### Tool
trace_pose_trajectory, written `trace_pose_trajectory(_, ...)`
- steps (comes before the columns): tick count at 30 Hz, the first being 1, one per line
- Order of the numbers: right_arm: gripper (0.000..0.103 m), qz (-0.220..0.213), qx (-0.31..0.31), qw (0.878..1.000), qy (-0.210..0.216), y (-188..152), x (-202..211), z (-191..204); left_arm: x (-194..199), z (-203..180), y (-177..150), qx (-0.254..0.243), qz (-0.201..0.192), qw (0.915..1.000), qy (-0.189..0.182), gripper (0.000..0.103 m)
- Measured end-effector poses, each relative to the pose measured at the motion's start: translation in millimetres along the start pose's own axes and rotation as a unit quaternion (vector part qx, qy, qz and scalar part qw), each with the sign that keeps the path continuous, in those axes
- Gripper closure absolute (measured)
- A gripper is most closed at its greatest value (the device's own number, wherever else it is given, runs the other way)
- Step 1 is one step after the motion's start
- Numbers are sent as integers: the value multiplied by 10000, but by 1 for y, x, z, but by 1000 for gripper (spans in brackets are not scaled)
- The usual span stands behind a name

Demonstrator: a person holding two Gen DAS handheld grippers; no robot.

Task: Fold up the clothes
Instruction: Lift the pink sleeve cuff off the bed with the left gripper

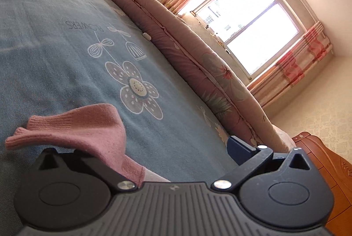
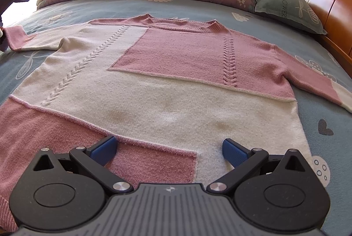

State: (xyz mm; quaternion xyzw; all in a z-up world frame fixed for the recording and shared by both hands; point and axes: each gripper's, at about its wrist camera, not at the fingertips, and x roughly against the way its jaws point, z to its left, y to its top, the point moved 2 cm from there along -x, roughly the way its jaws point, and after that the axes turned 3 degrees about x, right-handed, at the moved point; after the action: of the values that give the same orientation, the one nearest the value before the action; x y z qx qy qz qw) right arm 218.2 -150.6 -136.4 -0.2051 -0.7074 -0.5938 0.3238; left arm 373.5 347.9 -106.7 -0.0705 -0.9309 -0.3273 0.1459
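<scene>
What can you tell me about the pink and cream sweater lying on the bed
The sweater is a knit pullover in pink and cream blocks, with a ribbed pink crew neck and two raised braid-like columns down the front. It lies flat, front up, on the blue flowered bedsheet, neck toward the rolled quilt, sleeves spread to both sides. Faint yellowish stains mark the cream middle. The right gripper hovers open over the hem. The pink cuff lies by the left gripper's jaws; contact unclear.

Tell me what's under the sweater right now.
The sweater lies flat on the blue flower-print bedsheet, which shows all around it. Nothing else is visible beneath, though the knit hides whatever lies directly under it.
</scene>
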Motion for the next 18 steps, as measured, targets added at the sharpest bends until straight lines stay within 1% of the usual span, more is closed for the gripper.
trace_pose_trajectory(5, 0, 22, 51, 10000, 69, 1, 0, -1, 4, -35, -3, -102, 112, 9998, -106, 1)
trace_pose_trajectory(9, 0, 26, 141, 9997, 222, 2, 3, 2, 8, -60, -5, -121, 199, 9997, -112, 1)
trace_pose_trajectory(11, 0, 18, 269, 9991, 322, 3, 5, 5, 8, -71, -7, -199, 258, 9995, -38, 1)
trace_pose_trajectory(15, 0, -45, 520, 9979, 392, 2, 10, 12, 7, -84, -12, -129, 309, 9994, -19, 1)
trace_pose_trajectory(18, 0, -27, 587, 9966, 576, 3, 13, 14, 4, -95, -19, -97, 444, 9990, -16, 1)
